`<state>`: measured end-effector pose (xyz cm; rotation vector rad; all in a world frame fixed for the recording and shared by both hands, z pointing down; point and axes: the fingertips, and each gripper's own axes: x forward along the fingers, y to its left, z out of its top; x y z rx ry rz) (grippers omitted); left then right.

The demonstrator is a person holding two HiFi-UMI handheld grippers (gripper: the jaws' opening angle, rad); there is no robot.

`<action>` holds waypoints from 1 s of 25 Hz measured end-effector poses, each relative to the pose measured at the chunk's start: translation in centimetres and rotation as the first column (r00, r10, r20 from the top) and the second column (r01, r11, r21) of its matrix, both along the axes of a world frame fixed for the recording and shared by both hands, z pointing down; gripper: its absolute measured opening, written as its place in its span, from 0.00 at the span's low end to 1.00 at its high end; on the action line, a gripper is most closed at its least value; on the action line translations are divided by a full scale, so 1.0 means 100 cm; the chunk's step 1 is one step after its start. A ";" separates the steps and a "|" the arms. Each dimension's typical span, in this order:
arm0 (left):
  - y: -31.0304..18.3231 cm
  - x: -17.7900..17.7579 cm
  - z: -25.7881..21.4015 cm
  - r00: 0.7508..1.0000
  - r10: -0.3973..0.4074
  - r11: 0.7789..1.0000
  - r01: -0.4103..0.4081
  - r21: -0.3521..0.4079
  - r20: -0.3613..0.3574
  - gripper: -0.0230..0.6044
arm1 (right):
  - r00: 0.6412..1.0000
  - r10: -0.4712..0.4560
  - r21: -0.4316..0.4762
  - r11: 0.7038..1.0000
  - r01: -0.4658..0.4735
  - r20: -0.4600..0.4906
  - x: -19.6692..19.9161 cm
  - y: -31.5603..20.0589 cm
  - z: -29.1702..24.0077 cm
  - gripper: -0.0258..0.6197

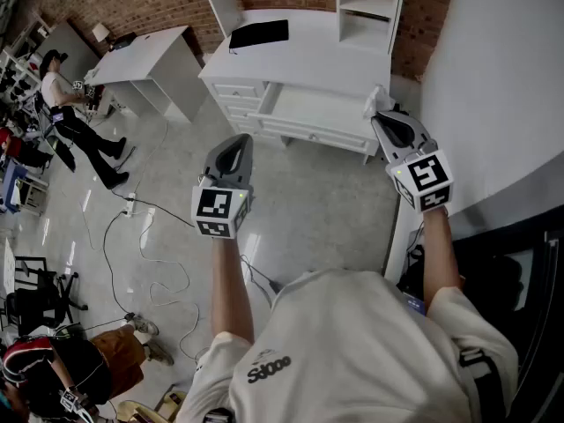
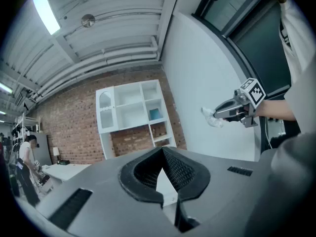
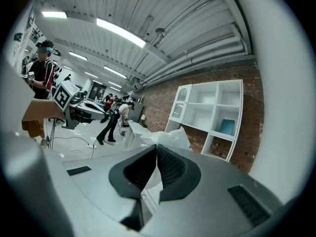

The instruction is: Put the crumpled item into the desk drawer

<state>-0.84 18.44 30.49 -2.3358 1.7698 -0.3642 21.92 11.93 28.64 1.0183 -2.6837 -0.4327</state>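
Note:
The crumpled item (image 1: pixel 378 100) is a wad of white plastic or paper, and my right gripper (image 1: pixel 382 115) is shut on it above the right end of the white desk (image 1: pixel 300 60). In the right gripper view the wad (image 3: pixel 170 136) bulges past the closed fingertips of that gripper (image 3: pixel 157 146). Under the desktop a wide shallow drawer (image 1: pixel 310 111) looks pulled out. My left gripper (image 1: pixel 236 141) hangs over the floor in front of the desk, shut and empty. Seen from the left gripper (image 2: pixel 162 149), the right gripper (image 2: pixel 232 110) holds the wad (image 2: pixel 213 117) against a white wall.
A hutch with open shelves (image 1: pixel 370 3) stands on the desk, with a black flat thing (image 1: pixel 258 33) beside it. A curved white wall (image 1: pixel 502 86) rises at the right. Another desk (image 1: pixel 145 55), a person (image 1: pixel 75 117) and floor cables (image 1: pixel 141 227) are at the left.

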 end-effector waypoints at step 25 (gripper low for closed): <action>0.024 -0.069 0.037 1.000 0.000 0.999 0.000 -0.053 0.004 0.07 | 1.000 0.013 -0.060 0.998 -0.014 -0.019 -0.066 0.029 0.025 0.06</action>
